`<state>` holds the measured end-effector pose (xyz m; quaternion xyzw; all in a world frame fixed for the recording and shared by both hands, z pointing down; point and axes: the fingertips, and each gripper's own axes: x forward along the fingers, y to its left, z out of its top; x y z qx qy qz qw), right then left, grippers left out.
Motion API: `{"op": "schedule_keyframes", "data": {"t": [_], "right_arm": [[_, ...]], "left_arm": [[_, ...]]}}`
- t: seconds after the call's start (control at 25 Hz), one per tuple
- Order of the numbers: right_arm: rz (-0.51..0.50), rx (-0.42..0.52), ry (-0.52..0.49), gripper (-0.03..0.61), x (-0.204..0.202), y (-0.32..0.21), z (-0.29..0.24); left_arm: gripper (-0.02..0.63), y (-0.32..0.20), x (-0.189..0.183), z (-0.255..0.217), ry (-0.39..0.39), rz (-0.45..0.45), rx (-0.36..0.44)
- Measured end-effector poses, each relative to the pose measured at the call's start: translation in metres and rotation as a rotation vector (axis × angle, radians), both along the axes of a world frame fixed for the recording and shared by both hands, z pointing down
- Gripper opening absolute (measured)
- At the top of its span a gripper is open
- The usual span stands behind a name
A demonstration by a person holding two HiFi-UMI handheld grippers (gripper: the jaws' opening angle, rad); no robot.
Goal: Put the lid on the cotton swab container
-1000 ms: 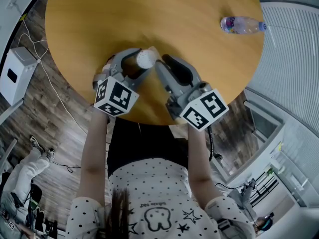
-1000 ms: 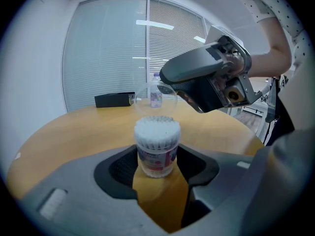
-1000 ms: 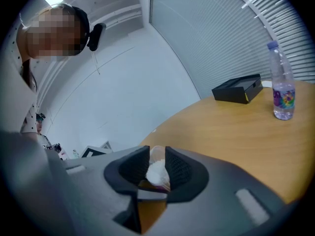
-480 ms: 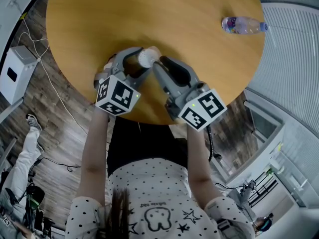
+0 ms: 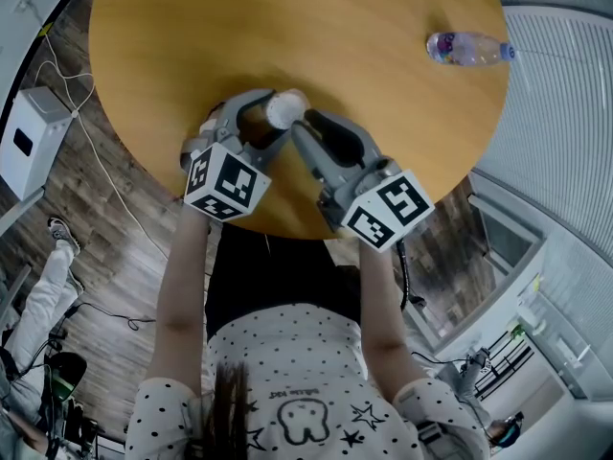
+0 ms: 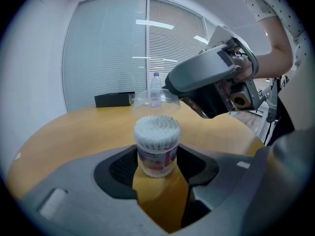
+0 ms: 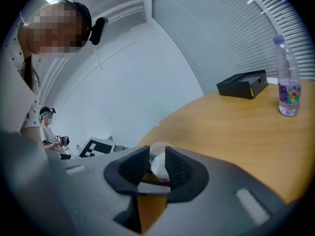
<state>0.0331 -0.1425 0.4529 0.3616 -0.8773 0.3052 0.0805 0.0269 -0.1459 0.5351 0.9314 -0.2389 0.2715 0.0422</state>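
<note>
The cotton swab container (image 5: 283, 110), a small clear tub with a pink label and full of white swabs, stands upright on the round wooden table (image 5: 335, 27). My left gripper (image 5: 271, 115) is shut on the container (image 6: 157, 147), one jaw against each side. The clear plastic lid (image 6: 156, 98) hangs just above and slightly behind the swab tops, apart from them. My right gripper (image 5: 305, 120) is shut on the lid (image 7: 159, 150) by its rim. In the right gripper view the white swabs (image 7: 159, 166) show just past the jaws.
A water bottle (image 5: 466, 48) lies at the table's far right; the same bottle (image 7: 288, 82) also shows in the right gripper view. A black box (image 7: 243, 85) sits at the table's far edge. The near table edge runs just under both grippers. A white bin (image 5: 34, 144) stands on the floor at left.
The right gripper has moved slightly left and forward, bringing the lid closer over the container. The left gripper and the container have barely moved.
</note>
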Motion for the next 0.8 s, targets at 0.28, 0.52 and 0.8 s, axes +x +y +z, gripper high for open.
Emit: {"op": "schedule_keyframes", "data": {"t": [0.28,0.52,0.8], "right_arm": [[-0.055,-0.008,0.02,0.107,-0.007,0.003,0.001],[-0.089,-0.005,0.051,0.107,-0.013,0.004,0.001],[-0.062,-0.037,0.052,0.107,-0.011,0.001,0.003]], "left_arm": [[0.261,0.0,0.0,0.0,-0.001,-0.001,0.001],[0.259,0.0,0.0,0.0,-0.001,0.0,0.0],[0.261,0.0,0.0,-0.001,-0.002,0.0,0.0]]}}
